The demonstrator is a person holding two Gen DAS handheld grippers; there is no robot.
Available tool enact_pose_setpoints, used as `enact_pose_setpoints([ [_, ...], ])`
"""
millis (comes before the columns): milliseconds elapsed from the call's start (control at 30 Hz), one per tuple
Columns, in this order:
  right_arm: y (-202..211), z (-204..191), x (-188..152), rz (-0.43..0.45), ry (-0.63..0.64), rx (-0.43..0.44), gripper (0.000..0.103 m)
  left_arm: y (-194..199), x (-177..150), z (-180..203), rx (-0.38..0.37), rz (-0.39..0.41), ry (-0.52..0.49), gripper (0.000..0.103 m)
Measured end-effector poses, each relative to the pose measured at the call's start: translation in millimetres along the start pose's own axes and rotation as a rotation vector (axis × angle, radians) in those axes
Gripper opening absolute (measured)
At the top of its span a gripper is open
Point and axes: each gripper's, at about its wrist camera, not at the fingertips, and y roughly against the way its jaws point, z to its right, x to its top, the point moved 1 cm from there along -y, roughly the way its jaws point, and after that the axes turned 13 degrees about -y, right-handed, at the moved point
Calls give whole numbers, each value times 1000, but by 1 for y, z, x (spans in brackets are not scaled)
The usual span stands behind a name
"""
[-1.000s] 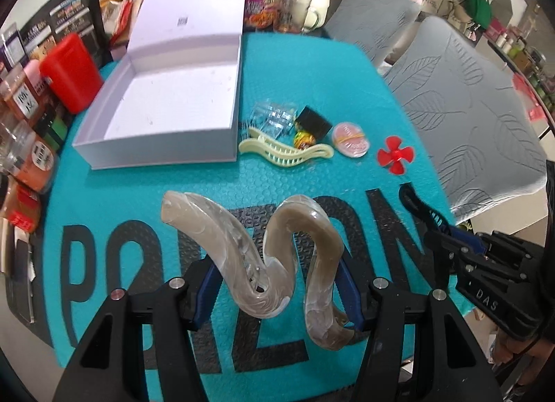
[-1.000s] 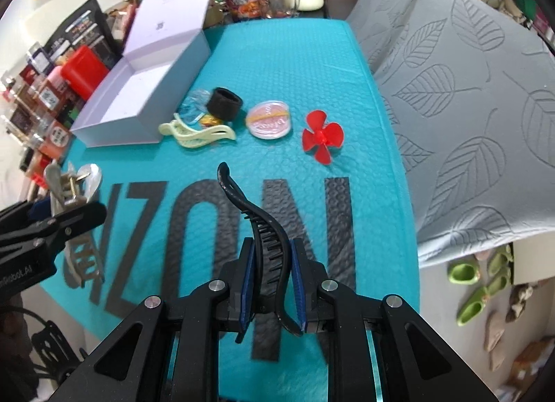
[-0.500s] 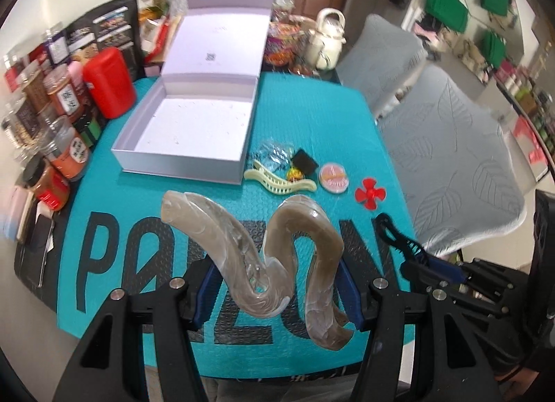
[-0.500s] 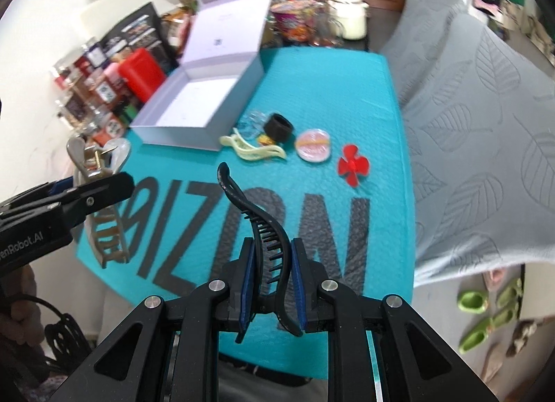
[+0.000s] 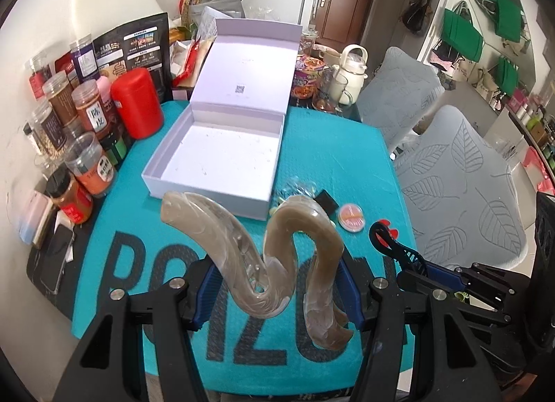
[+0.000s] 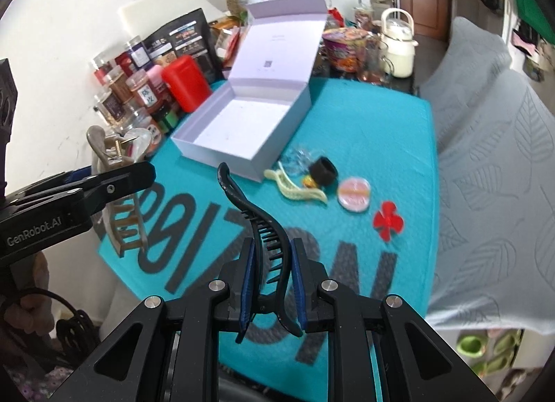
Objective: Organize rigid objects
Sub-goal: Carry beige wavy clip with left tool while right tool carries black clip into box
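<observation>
My left gripper (image 5: 277,292) is shut on a large beige marbled hair claw (image 5: 277,246), held high above the teal mat (image 5: 333,159). My right gripper (image 6: 272,292) is shut on a black hair claw (image 6: 260,214), also raised; it shows in the left wrist view (image 5: 392,246) too. The open white box (image 5: 222,155) lies empty at the mat's far left. Beside its near right corner lie a cream hair claw (image 6: 295,187), a clear clip (image 6: 300,157), a black ring (image 6: 323,170), a pink round case (image 6: 353,192) and a red propeller (image 6: 387,220).
Jars, a red canister (image 5: 138,100) and packets crowd the table's left edge. A kettle (image 5: 350,72), a glass mug and a snack bowl stand behind the box. Grey cushioned chairs (image 5: 461,173) stand right of the table. A phone (image 5: 55,259) lies at front left.
Both grippers have risen and drawn back from the table with their hair claws still held; the mat and box look farther away.
</observation>
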Motion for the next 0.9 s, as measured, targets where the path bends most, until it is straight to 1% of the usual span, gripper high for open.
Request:
enact_pose_setpoints([
  [200,-10,-19,25,20,-9,8,20,-7,23,-24,-3,12,-26,59],
  [500,-32,-47,66,50,-8,6,20,-29,58,-62,-13,17,-58,59],
  [700,-53,-57,95,55,-16,-1,20,-50,78,-83,-28,1,-79,59],
  [900,-81,-62,121,40,-23,-12,20,-79,94,-102,-43,-27,-102,59],
])
